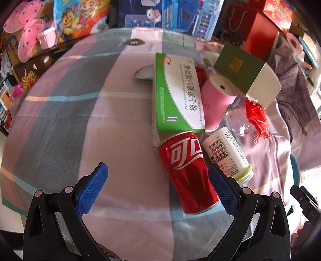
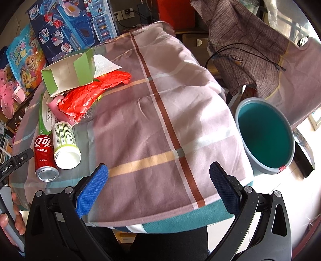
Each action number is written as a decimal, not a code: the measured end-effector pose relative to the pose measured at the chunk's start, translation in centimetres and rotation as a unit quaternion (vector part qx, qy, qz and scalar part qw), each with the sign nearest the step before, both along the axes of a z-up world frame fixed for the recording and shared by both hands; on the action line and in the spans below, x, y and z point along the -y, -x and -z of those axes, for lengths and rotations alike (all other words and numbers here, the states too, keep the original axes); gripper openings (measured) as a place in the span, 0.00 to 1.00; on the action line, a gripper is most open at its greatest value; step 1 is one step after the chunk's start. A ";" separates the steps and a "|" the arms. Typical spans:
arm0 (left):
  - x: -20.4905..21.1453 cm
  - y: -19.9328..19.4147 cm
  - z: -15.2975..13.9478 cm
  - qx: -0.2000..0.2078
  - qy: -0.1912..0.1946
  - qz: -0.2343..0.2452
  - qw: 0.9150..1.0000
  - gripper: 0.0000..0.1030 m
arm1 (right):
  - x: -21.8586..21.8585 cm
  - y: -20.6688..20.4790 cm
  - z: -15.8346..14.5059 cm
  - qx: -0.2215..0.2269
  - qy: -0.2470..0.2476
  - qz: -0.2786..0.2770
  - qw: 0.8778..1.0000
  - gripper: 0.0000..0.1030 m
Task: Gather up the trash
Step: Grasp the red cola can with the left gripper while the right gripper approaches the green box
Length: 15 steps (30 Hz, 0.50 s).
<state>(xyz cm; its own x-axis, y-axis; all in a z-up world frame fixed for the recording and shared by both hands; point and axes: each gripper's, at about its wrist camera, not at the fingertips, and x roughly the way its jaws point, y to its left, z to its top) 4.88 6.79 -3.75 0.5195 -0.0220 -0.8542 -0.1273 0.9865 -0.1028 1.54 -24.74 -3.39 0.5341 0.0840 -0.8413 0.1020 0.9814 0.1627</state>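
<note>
A red cola can (image 1: 188, 172) lies on its side on the checked tablecloth, just inside the right finger of my open left gripper (image 1: 158, 188). Beside it lies a white bottle with a green label (image 1: 228, 154). Behind them are a green-and-white medicine box (image 1: 176, 94), a pink paper roll (image 1: 216, 102), an open green carton (image 1: 246, 74) and a red plastic bag (image 1: 256, 118). In the right wrist view the can (image 2: 44, 156), bottle (image 2: 65, 144), bag (image 2: 90, 96) and carton (image 2: 68, 74) sit at the left. My right gripper (image 2: 158, 188) hangs open over bare cloth, holding nothing.
A grey bin with a teal inside (image 2: 264, 134) stands on the floor right of the table. A brown garment with a black cord (image 2: 244, 52) drapes behind it. Toy boxes (image 1: 170, 14) and pink butterfly wings (image 1: 28, 30) crowd the far side. A hand (image 2: 12, 218) shows at lower left.
</note>
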 end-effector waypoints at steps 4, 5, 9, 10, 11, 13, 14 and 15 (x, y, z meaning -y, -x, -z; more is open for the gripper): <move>1.5 -0.9 0.5 -0.006 -0.010 0.014 1.000 0.97 | -0.8 -1.1 0.2 -0.008 -0.001 -0.021 1.000 0.94; 2.0 -1.1 0.8 -0.010 -0.018 0.019 1.000 0.97 | -1.0 -1.4 0.2 -0.008 -0.001 -0.026 1.000 0.94; 2.8 -1.9 2.4 -0.031 -0.039 0.027 0.998 0.97 | -1.6 -2.1 0.3 -0.004 -0.001 -0.040 0.999 0.94; 2.6 -2.0 2.7 -0.037 -0.035 0.025 0.998 0.97 | -1.6 -2.2 0.4 -0.005 0.000 -0.041 0.999 0.94; 2.4 -2.1 3.1 -0.046 -0.030 0.022 0.998 0.97 | -1.7 -2.4 0.5 -0.005 0.000 -0.043 0.999 0.94; 1.9 -2.4 4.1 -0.064 -0.019 0.019 0.998 0.97 | -1.7 -2.7 0.7 -0.007 -0.003 -0.047 0.999 0.94; 1.6 -2.5 4.6 -0.072 -0.016 0.018 0.997 0.97 | -1.8 -2.9 0.7 -0.007 -0.004 -0.050 0.999 0.94; 1.4 -2.4 4.8 -0.066 -0.017 0.019 0.997 0.96 | -1.8 -3.0 0.7 -0.006 -0.004 -0.052 0.999 0.94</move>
<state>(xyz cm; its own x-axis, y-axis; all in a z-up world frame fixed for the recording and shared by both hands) 7.26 5.40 -8.53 0.4015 -0.0088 -0.9158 -0.0994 0.9936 -0.0531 4.52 -22.96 -4.11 0.5115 0.1451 -0.8469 0.0022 0.9854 0.1701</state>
